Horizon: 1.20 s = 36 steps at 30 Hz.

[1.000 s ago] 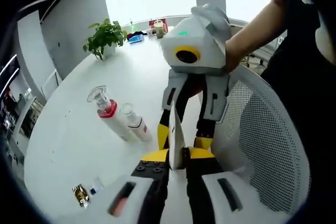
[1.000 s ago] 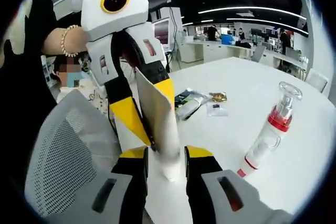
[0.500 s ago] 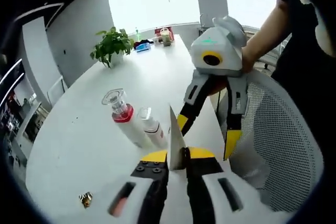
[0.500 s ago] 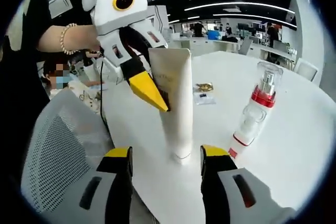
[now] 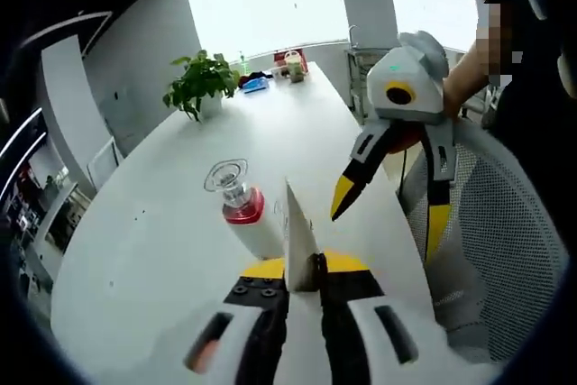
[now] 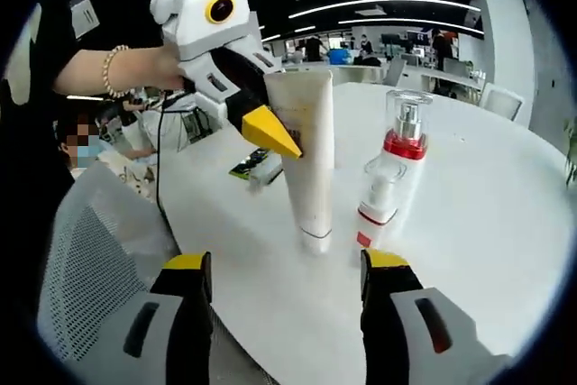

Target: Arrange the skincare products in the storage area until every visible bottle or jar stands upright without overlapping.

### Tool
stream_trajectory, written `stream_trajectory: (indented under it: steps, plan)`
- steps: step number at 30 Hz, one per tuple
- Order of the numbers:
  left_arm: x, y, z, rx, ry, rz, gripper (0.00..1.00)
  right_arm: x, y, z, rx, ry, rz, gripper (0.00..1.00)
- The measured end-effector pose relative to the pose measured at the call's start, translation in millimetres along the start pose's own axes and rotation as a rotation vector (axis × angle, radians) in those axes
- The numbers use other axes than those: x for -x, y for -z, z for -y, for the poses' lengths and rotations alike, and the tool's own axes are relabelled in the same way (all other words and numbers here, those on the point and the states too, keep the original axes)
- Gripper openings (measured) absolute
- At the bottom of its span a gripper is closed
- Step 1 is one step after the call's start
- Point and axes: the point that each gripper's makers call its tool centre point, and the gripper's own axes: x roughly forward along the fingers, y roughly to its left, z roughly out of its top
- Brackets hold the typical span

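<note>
A white tube [image 6: 302,160] stands cap-down on the white table [image 6: 469,250]. My left gripper [image 6: 284,140] is shut on the tube's flat top end; in the left gripper view the tube [image 5: 297,227] shows edge-on between the left gripper's [image 5: 304,268] yellow tips. My right gripper [image 6: 287,263] is open, its jaws a little short of the tube on either side, touching nothing; the right gripper [image 5: 389,214] also shows spread open. Just right of the tube stand a pump bottle with a red collar [image 6: 401,132] and a smaller white bottle [image 6: 377,200]. The pump bottle [image 5: 236,200] stands left of the tube.
A grey mesh chair [image 6: 90,250] sits at the table's near edge, and the chair [image 5: 505,250] is behind the right gripper. Small packets [image 6: 260,167] lie beyond the tube. A potted plant [image 5: 200,83] and small items [image 5: 270,51] stand at the far end.
My right gripper has let go of the tube's lower end, opened wide and drawn back. The left gripper keeps its hold on the tube's top, and the tube now stands on the table.
</note>
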Motion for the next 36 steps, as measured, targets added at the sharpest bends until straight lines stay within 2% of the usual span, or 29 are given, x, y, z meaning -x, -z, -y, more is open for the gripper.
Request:
stream_trajectory:
  steps: [6, 19, 36]
  plan:
    - [-5, -1.7, -15.7, -0.009, -0.017, -0.002, 0.18, 5, 2.2, 13, -0.022, 0.030, 0.002, 0.70]
    - [-13, -3.5, -43.5, -0.010, -0.034, 0.009, 0.18, 3, 6.3, 13, -0.049, 0.046, -0.007, 0.72]
    - [-15, -4.9, -47.5, -0.009, -0.032, 0.023, 0.19, 3, 7.1, 13, -0.062, 0.051, -0.008, 0.72]
